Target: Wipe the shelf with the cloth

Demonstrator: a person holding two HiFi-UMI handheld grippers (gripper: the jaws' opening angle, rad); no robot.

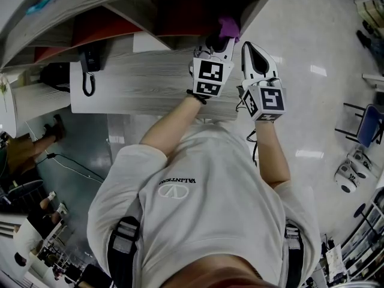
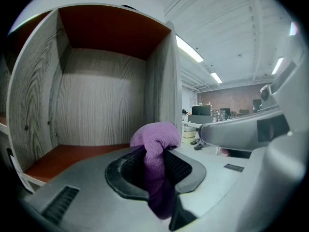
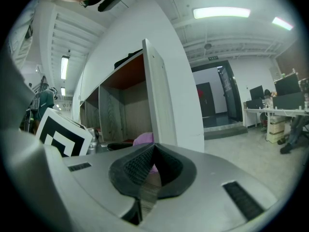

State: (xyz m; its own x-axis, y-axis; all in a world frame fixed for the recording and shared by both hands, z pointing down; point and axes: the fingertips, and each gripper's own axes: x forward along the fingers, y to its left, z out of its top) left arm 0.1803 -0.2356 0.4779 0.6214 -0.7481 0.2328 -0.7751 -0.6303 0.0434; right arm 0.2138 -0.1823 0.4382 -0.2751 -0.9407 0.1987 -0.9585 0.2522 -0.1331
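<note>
A purple cloth is bunched in my left gripper, which is shut on it at the mouth of the shelf's right-hand compartment. In the left gripper view the cloth sticks up between the jaws of the left gripper, just in front of the compartment's red-brown floor and wood-grain walls. My right gripper hangs beside the left one, outside the shelf's white side panel. The right gripper is shut on nothing. The cloth peeks out behind its jaws.
A grey wood-grain counter runs below the shelf, with a black telephone at its left end. A blue chair and a white device stand on the floor to the right. Desks with monitors are farther off.
</note>
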